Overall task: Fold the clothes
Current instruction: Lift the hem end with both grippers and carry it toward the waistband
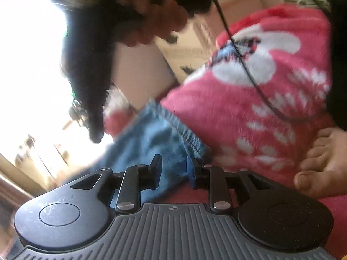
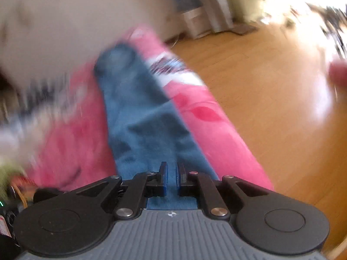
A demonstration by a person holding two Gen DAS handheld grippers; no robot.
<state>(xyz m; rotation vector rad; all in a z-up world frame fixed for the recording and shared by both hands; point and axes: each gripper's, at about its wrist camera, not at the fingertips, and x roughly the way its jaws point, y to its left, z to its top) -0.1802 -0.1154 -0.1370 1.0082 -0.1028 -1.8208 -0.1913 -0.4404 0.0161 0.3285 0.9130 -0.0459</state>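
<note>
- Nearest the left wrist camera, the left gripper [image 1: 174, 169] is standing with a narrow gap between its jaws; the blue denim garment [image 1: 160, 134] is lying between them, its stitched hem against one pad, but blur is keeping me from telling whether the pads are pressing it.
- Just ahead of the right wrist camera, the right gripper [image 2: 172, 181] is almost closed, and the blue cloth is running straight into the slit between its pads, so it is holding the garment.
- Seen from the right wrist, the garment is stretching away from the jaws over a pink fleece blanket [image 2: 208, 117], which is lying on a wooden floor [image 2: 271, 91].
- Seen from the left wrist, a bare foot [image 1: 325, 158] is resting on the blanket just beside the garment, and a hand [image 1: 151, 15] is gripping the other tool higher up.
- Judging by this, the step in hand is lifting or carrying one edge of the garment over for a fold.
- Next, the move is calling for laying the held edge flat onto the rest of the cloth, aligned, before letting go.
</note>
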